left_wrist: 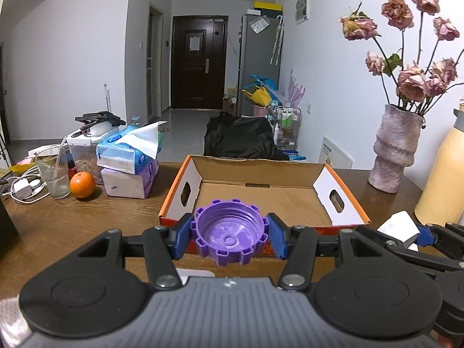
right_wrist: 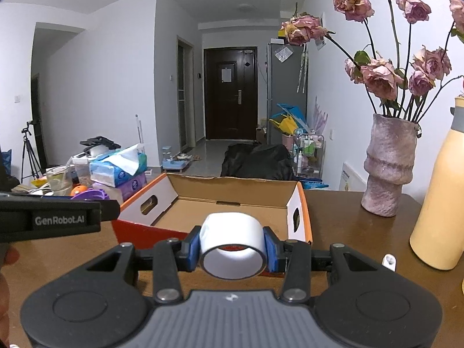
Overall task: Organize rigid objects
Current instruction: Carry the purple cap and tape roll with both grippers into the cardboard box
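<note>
Left hand-held gripper [left_wrist: 229,236]: its blue pads are clamping a purple notched cap [left_wrist: 229,233] from both sides — the cap's hollow side is facing up, and it is hanging just in front of the box's near wall.
Right hand-held gripper [right_wrist: 233,246]: its blue pads are pressing on a roll of white tape [right_wrist: 233,245], the roll's open core facing the camera, held off the tabletop at the box's near edge.
Cardboard box [left_wrist: 345,203]: it is sitting open on the brown tabletop [left_wrist: 72,226], orange outside, with cut-out handle holes in both end walls; its floor is showing bare cardboard.
Left of the box: two tissue packs [left_wrist: 130,165] are lying stacked, with an orange [left_wrist: 82,184] and a drinking glass [left_wrist: 53,174] beside them — white charger cables [left_wrist: 23,187] are trailing further left.
Right of the box: a pinkish vase [right_wrist: 388,165] is holding dried roses [right_wrist: 380,78], and a pale yellow bottle [right_wrist: 440,203] is standing nearer the camera.
Side by side: in the right wrist view the left tool's black body is showing at the left edge.
</note>
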